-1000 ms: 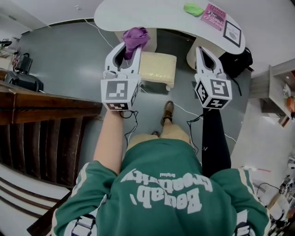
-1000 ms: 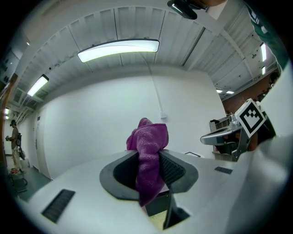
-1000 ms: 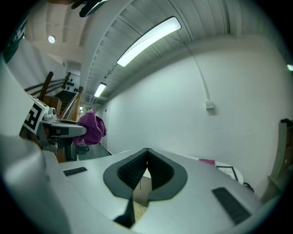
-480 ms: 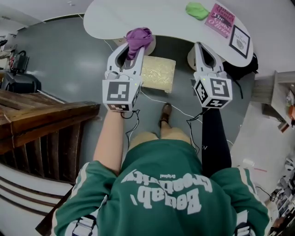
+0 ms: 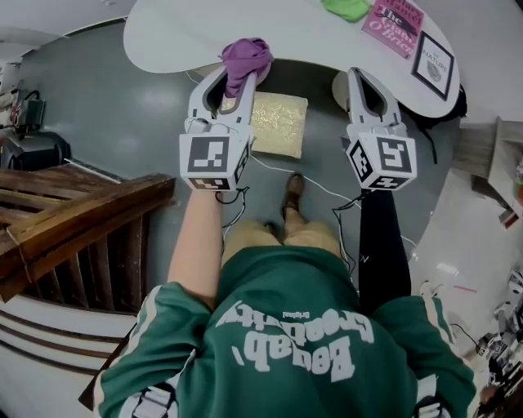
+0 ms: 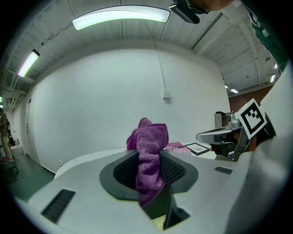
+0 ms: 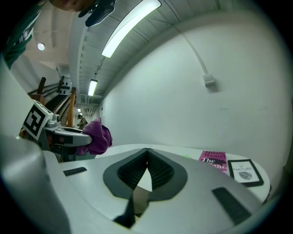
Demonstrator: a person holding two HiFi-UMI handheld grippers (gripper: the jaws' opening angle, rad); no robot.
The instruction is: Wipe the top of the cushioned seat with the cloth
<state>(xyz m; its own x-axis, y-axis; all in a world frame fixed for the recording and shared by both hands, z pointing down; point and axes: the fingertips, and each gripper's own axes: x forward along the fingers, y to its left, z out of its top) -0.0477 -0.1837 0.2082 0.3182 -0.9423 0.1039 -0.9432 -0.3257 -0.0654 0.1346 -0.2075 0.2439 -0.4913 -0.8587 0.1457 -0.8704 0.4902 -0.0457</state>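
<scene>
cloth (image 5: 247,57): soft, light, probably floppy | clamped mid-bunch in left gripper (image 5: 234,78), held above seat (image 5: 278,124) on floor | right gripper (image 5: 358,75): jaws together, empty | best hold: the bunched middle

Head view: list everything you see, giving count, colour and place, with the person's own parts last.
cloth: one, purple, in left gripper
seat: one, pale yellow, on floor by table
table: one, white, top
book: one, pink, table's right end
framed card: one, black frame, right of book
green item: one, green, left of book
railing: one, brown, left
floor: one, grey, middle
shoe: one, brown, below seat
shirt: one, green, bottom
left gripper: one, white, shut on cloth
right gripper: one, white, shut, empty
</scene>
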